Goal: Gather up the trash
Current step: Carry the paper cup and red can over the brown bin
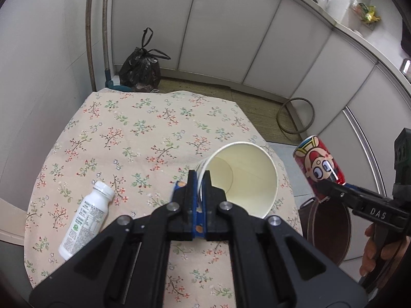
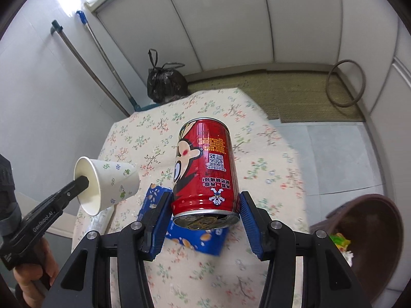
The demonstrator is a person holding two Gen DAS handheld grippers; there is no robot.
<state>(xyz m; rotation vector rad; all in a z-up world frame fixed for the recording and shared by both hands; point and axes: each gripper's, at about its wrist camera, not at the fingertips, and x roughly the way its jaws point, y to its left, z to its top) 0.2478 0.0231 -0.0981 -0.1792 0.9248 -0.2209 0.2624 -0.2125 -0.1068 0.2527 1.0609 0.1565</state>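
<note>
- left gripper [image 1: 199,177] pinching cup [image 1: 244,177] wall; held above table [image 1: 102,128]
- right gripper [image 2: 205,205] clamps can [image 2: 205,169], lifted
- mid-carry, I think; next I'd swing both over bin [image 2: 370,231], release

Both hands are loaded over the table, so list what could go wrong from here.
1. The left tool pinches only the paper cup wall at the rim; the thin wall could buckle or slip free.
2. The right tool grips the red can near one end, so it might pivot out.
3. The brown bin sits low beside the table; a drop could miss it.
</note>
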